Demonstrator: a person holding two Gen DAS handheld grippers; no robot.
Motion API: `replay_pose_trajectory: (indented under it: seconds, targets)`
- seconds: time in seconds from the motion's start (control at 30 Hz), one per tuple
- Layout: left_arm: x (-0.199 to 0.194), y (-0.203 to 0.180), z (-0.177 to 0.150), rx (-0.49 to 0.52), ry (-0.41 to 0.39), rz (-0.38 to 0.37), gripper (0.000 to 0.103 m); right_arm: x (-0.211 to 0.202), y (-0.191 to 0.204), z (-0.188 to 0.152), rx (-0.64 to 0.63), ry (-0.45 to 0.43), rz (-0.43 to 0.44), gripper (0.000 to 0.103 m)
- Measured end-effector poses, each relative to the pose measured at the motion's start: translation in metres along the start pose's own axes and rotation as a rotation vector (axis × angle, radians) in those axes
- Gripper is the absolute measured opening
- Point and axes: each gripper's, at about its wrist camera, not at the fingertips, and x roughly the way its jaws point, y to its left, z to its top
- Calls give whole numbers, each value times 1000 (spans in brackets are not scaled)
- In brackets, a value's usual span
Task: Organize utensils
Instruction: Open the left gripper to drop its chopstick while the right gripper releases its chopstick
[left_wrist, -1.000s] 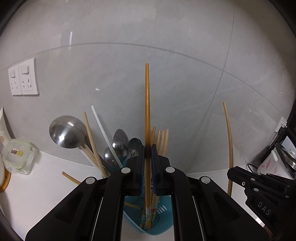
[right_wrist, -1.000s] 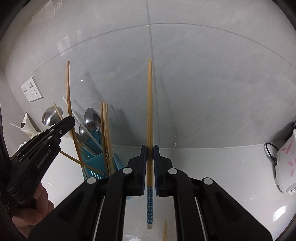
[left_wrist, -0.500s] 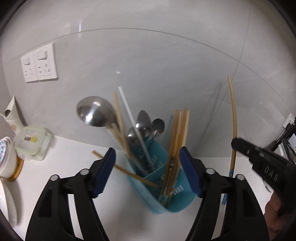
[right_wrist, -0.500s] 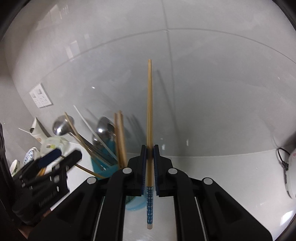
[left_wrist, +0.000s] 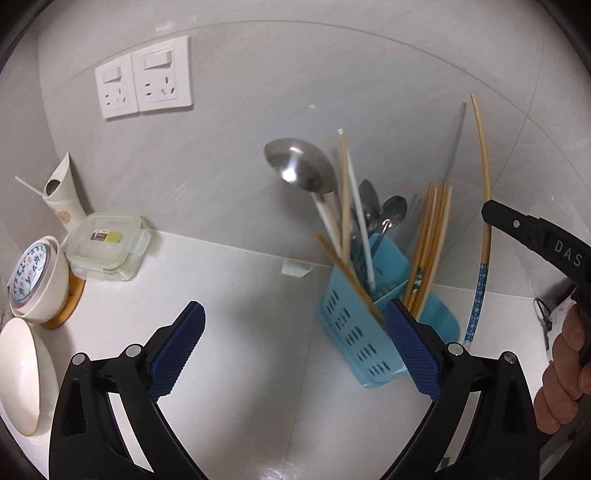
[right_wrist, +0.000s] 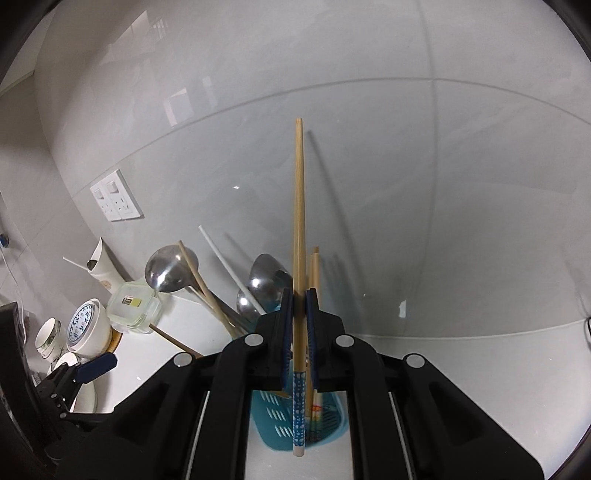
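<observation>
A blue slotted utensil holder (left_wrist: 354, 332) stands on the white counter by the wall. It holds a steel ladle (left_wrist: 299, 166), small spoons (left_wrist: 391, 212) and a bundle of wooden chopsticks (left_wrist: 432, 229). My left gripper (left_wrist: 293, 306) hangs in front of the holder and to its left; its jaws are opening, with nothing between them. My right gripper (right_wrist: 299, 295) is shut on a wooden chopstick (right_wrist: 299, 206) with a blue dotted end. It holds the chopstick upright just above the holder (right_wrist: 269, 417). The left wrist view shows that chopstick (left_wrist: 485, 192) right of the holder.
At the left stand a lidded clear food container (left_wrist: 107, 245), a patterned bowl (left_wrist: 35, 280) on a wooden coaster, a white bowl (left_wrist: 22, 373) and a white cup (left_wrist: 64, 199). Wall sockets (left_wrist: 144, 77) sit above. A person's hand (left_wrist: 565, 369) grips the right tool.
My left gripper let go of its chopstick into the holder, opened wide and drew back to the left. My right gripper carried its chopstick left, over the holder.
</observation>
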Motion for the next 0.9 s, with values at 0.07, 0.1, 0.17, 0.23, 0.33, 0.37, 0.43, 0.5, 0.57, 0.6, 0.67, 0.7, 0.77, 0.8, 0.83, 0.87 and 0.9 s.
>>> replay_pose_trajectory:
  seconds: [0.07,0.1,0.17,0.23,0.33,0.37,0.43,0.5,0.57,0.6,0.67,0.7,0.77,0.8,0.83,0.87,0.9]
  targets:
    - [3,5,-2,-4,8,9,97,9,5,-3,-10,4,0,7]
    - [3,8,-4,-8,11,9,97,11,5,-4,-9,6,2,7]
    - [4,9,-5,-13,16,12,97,17,7,-6,-15,14,0,7]
    - [5,11,-5,-19,21,13,97,22,9,-9,-19,26,0,7]
    - [7,13,-7,-23,31,14,97,26,9,-12,-29,36,-4,7]
    - [8,12,-8,-21,34,14,97,27,10,-14,-34,39,-8,7]
    - [11,13,-9,-20,40,17,97,28,9,-15,-37,46,-10,9]
    - [12,12,-10,-18,45,12,97,29,9,-17,-38,51,-10,9]
    - [13,12,-11,-14,49,9,97,30,9,-19,-40,59,-17,14]
    - [13,11,-12,-12,53,8,97,29,8,-21,-39,63,-20,20]
    - [12,9,-13,-5,56,4,97,25,4,-23,-24,63,-28,42]
    - [12,7,-14,0,55,4,97,22,2,-25,-14,61,-31,45]
    - [12,6,-16,7,60,4,97,16,-1,-29,-17,67,-41,52]
    - [12,5,-18,8,64,-1,97,12,-3,-32,-22,69,-54,55]
    - [12,5,-19,7,67,-5,97,9,-5,-34,-27,68,-67,62]
    - [13,5,-21,6,72,-8,97,5,-7,-37,-31,69,-77,68]
    - [13,4,-24,6,78,-12,97,0,-10,-42,-37,72,-93,71]
